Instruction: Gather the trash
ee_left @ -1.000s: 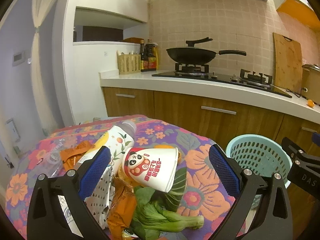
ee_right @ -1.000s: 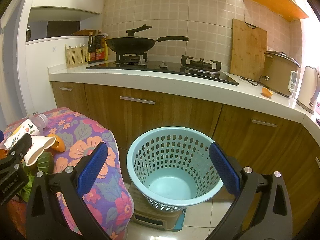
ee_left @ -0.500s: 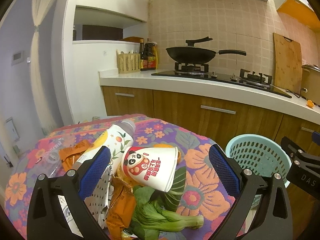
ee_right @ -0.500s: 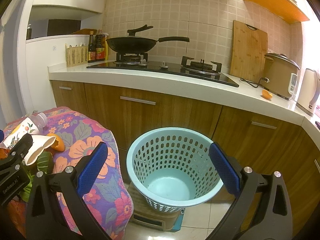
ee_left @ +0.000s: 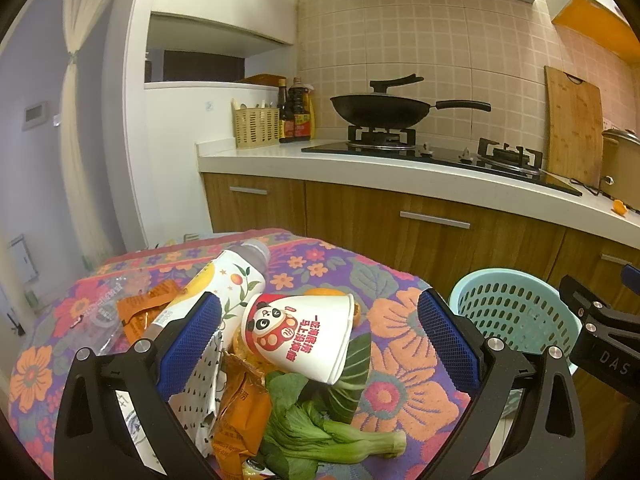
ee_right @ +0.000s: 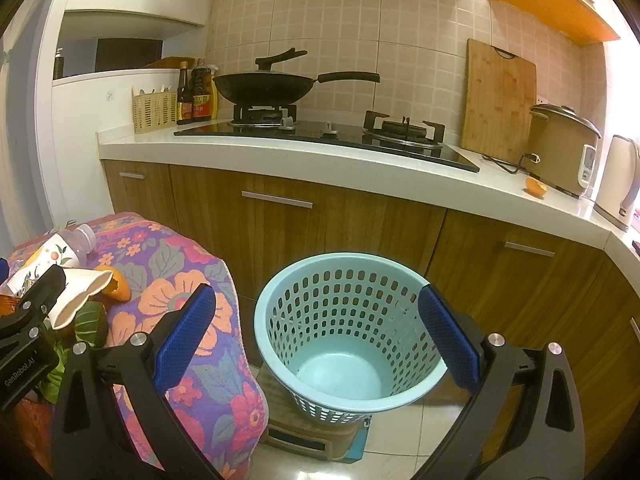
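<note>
A pile of trash lies on a flower-patterned cloth [ee_left: 404,376]: a white paper cup with a panda print [ee_left: 300,336] on its side, a white bottle with orange print [ee_left: 224,284], orange wrappers [ee_left: 240,408], a clear crumpled plastic bottle [ee_left: 108,312] and green bok choy [ee_left: 332,440]. My left gripper [ee_left: 320,344] is open and hovers just above the cup, empty. A light blue perforated basket [ee_right: 348,332] stands on the floor to the right of the cloth. My right gripper [ee_right: 316,344] is open and empty above the basket's mouth.
Wooden kitchen cabinets [ee_right: 280,220] with a white counter stand behind the basket. A black wok [ee_right: 272,88] sits on the stove. A cutting board [ee_right: 500,100], a rice cooker [ee_right: 564,152] and sauce bottles [ee_right: 196,96] stand on the counter. The basket rests on a small box [ee_right: 312,432].
</note>
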Demonstrator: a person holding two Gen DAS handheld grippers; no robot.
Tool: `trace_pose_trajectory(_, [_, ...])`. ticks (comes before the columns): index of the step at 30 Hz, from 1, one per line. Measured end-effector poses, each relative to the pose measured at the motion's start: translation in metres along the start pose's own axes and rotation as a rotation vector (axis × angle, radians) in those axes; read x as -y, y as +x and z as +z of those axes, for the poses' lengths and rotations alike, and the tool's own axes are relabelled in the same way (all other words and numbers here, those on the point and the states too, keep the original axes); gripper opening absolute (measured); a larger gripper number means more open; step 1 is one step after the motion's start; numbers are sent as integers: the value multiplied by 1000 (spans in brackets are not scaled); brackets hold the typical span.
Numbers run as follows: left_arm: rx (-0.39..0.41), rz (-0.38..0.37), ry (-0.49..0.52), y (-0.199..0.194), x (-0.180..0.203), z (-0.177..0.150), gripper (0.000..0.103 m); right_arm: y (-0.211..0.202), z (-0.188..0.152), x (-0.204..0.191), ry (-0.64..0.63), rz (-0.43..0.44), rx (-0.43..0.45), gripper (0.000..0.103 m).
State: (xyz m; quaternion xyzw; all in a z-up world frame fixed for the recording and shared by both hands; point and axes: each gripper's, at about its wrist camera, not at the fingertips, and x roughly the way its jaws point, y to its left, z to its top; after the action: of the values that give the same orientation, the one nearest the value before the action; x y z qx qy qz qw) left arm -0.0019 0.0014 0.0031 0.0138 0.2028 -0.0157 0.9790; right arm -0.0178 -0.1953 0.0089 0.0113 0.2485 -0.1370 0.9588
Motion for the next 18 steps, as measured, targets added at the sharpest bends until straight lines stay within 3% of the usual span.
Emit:
trace_pose_trajectory(10, [37, -8, 5, -14, 1, 0, 96, -2, -2, 2, 5, 9, 4, 96])
trace_pose_trajectory(18, [19, 5, -15, -42, -15, -7, 95, -9, -6, -3, -3, 43, 12, 96])
